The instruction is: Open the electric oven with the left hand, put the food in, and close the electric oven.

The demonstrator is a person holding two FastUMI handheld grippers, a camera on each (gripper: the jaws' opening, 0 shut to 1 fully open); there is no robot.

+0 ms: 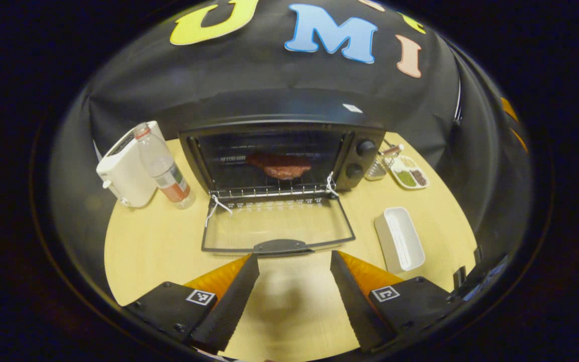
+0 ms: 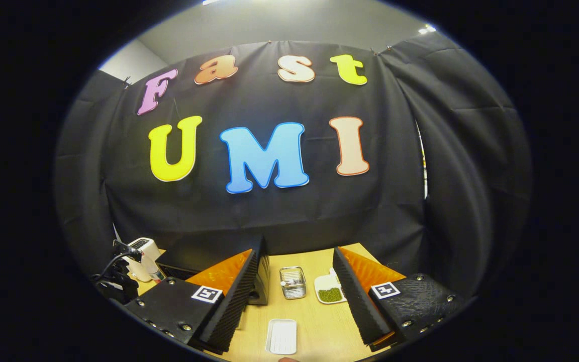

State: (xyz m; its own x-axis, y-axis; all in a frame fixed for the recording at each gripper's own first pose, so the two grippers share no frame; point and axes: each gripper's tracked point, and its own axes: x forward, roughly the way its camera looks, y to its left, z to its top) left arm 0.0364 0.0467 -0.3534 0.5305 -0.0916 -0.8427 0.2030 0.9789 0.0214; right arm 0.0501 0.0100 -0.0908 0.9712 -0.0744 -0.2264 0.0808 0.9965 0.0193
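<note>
A black electric oven (image 1: 279,151) stands at the back of the round wooden table, its glass door (image 1: 277,229) folded down flat toward me. A brownish piece of food (image 1: 280,166) lies on the wire rack inside. My left gripper (image 1: 294,261) is open just in front of the door's handle (image 1: 280,246), nothing between its fingers. In the right gripper view my right gripper (image 2: 297,261) is open and held up over the table's right side, with the oven's side (image 2: 259,286) behind its left finger.
A white appliance (image 1: 126,173) and a clear bottle (image 1: 166,173) stand left of the oven. To its right sit a glass jar (image 1: 382,163), a dish of seasonings (image 1: 410,173) and an empty white rectangular tray (image 1: 399,239). The other gripper (image 2: 118,274) shows at far left.
</note>
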